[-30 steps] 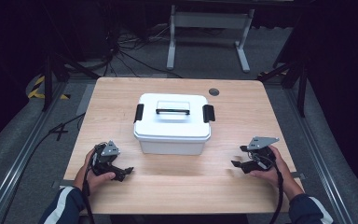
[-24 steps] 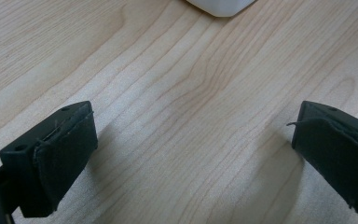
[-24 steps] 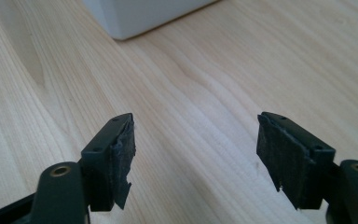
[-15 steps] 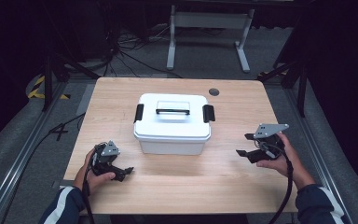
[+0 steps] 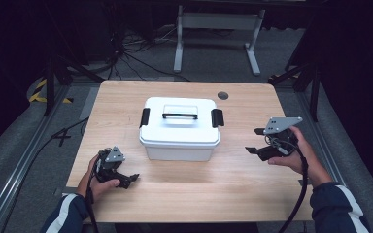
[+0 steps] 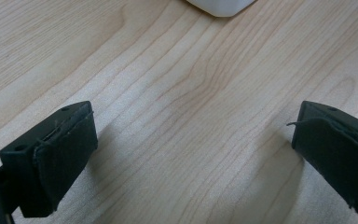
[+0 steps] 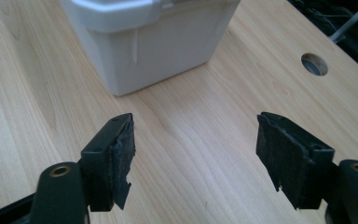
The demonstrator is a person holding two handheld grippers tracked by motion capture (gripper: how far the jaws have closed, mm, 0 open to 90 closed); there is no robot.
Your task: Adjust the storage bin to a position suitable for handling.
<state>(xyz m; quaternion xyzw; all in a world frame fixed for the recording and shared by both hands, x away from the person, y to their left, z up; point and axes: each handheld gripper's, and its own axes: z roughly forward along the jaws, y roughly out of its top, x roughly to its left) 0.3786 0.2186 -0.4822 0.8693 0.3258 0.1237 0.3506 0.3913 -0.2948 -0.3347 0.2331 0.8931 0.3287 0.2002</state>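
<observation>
Centrally on the wooden bench [image 5: 233,184] sat a white lidded storage box [image 5: 179,128], its black handle [image 5: 180,115] lying flat on the lid and a black latch [image 5: 217,118] at each short end. At about eight o'clock from the box, the left hand-held gripper [image 5: 128,178] rested low on the bench with its jaws spread wide — bare wood between them. At about three o'clock, the right hand-held gripper [image 5: 253,141] was held above the surface, jaws likewise wide apart and holding nothing, pointing toward the box. A round cable hole [image 5: 222,95] lay near the bench's far edge, at one o'clock from the box.
</observation>
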